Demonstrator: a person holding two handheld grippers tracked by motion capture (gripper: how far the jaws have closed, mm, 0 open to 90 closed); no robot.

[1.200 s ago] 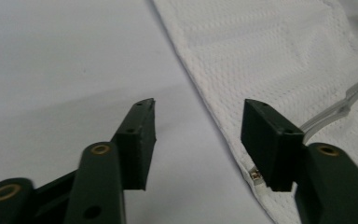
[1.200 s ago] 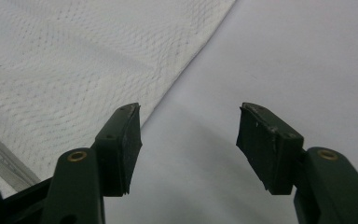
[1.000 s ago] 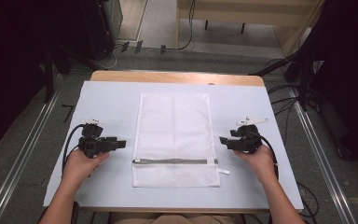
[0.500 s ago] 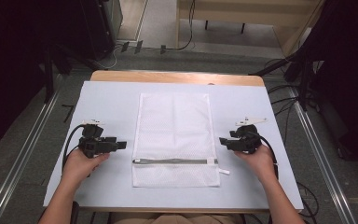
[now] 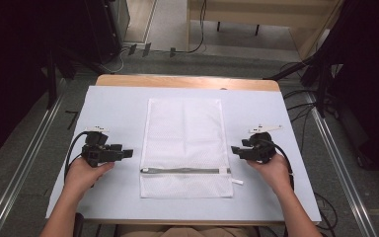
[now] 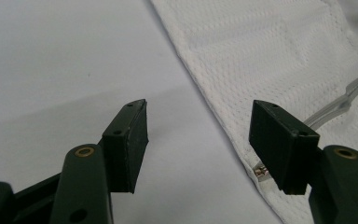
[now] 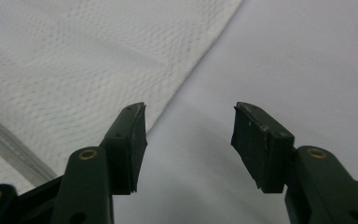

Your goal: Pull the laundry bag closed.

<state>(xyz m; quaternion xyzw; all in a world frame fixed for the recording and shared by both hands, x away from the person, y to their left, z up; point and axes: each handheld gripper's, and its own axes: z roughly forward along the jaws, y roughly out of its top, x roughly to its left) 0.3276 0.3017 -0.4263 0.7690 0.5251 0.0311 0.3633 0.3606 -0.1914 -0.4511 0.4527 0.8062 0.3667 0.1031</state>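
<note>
A white mesh laundry bag (image 5: 185, 143) lies flat in the middle of the table, its grey zipper (image 5: 185, 171) running across near the front end. My left gripper (image 5: 127, 153) rests open just left of the bag's left edge; in the left gripper view the mesh bag (image 6: 270, 51) and the zipper's metal end (image 6: 261, 171) lie by the right jaw, with nothing between the jaws of the left gripper (image 6: 209, 140). My right gripper (image 5: 236, 149) sits open just right of the bag; its own view shows the right gripper (image 7: 189, 140) over bare table beside the mesh bag (image 7: 74, 56).
A pale sheet (image 5: 113, 108) covers the wooden table (image 5: 187, 81). Metal rails (image 5: 29, 148) run along both sides on the floor, with cables (image 5: 197, 29) and dark stands beyond the far edge. Bare sheet lies on both sides of the bag.
</note>
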